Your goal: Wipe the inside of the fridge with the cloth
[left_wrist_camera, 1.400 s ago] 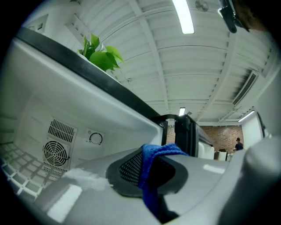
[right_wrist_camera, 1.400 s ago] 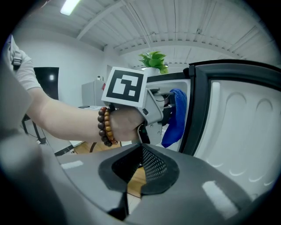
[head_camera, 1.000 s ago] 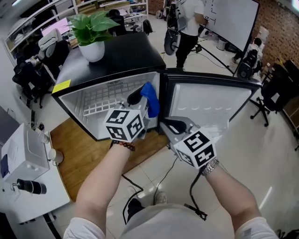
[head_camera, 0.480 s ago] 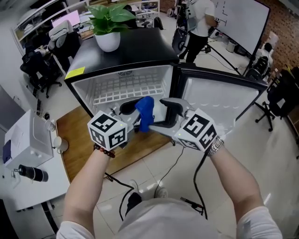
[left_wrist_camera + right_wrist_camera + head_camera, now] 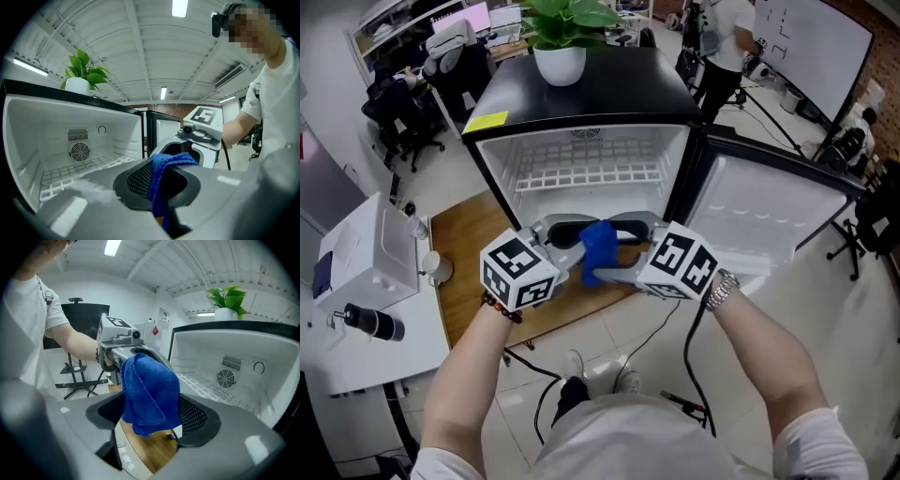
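I'm holding the cloth (image 5: 600,248) low in front of the open fridge (image 5: 581,142), at its mouth and not yet inside. My left tongs (image 5: 161,187) are pressed together on it, pinching a fold of the blue fabric between the pads. My right tongs (image 5: 150,420) have just been opening and are standing spread wide. The hanging bulk of the cloth is between their jaws, but neither pad is pressing on it.

I'm reading this as a hand-over or re-grip ahead of the wiping. The cloth is touching no wall and no part of the wire shelf (image 5: 586,175). The door (image 5: 769,211) is swung well aside on my right, so the way in looks free.

Next, I'm judging that one pair of tongs has to take a firm bite with enough cloth left hanging to lie flat against a surface. That pair then carries it past the rim to an inner wall or the floor of the cabinet. Bunched as it is now, it would be wiping with a knot.
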`<state>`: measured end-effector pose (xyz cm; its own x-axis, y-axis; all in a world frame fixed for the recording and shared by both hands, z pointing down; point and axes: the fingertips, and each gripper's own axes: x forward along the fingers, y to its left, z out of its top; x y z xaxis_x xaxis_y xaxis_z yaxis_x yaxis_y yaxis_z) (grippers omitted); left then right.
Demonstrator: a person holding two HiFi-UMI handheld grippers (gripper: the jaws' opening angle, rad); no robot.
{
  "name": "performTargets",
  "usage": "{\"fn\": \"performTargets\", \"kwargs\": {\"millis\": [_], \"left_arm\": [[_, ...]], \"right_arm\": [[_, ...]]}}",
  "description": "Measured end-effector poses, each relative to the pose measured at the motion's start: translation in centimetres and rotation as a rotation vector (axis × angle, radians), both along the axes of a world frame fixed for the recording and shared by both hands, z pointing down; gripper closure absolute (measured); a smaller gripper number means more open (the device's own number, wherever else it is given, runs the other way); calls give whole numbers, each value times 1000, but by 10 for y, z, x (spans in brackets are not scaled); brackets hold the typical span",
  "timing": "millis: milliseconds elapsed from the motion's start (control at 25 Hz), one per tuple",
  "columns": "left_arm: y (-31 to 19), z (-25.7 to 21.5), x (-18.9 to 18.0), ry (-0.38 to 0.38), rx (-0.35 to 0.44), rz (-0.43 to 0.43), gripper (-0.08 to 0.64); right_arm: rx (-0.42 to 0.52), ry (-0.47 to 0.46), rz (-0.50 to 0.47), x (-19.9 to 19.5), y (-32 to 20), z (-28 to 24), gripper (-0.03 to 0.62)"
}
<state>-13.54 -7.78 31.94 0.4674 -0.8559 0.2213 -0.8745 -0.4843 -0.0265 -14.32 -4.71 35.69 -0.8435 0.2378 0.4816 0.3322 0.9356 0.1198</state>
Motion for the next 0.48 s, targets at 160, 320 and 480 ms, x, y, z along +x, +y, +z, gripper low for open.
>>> {"fn": "performTargets", "kwargs": {"millis": [160,320,480], "left_arm": [[12,14,-13,-14,-26,-32,538],[21,28,-30,-37,-56,-72,534],[31,48,-49,-112,-103,-106,511]], "right_arm": [[-11,19,7,-13,5,13,381],[16,33,22,-28,7,28,484],[45,61,65,-44,5,45,506]]}}
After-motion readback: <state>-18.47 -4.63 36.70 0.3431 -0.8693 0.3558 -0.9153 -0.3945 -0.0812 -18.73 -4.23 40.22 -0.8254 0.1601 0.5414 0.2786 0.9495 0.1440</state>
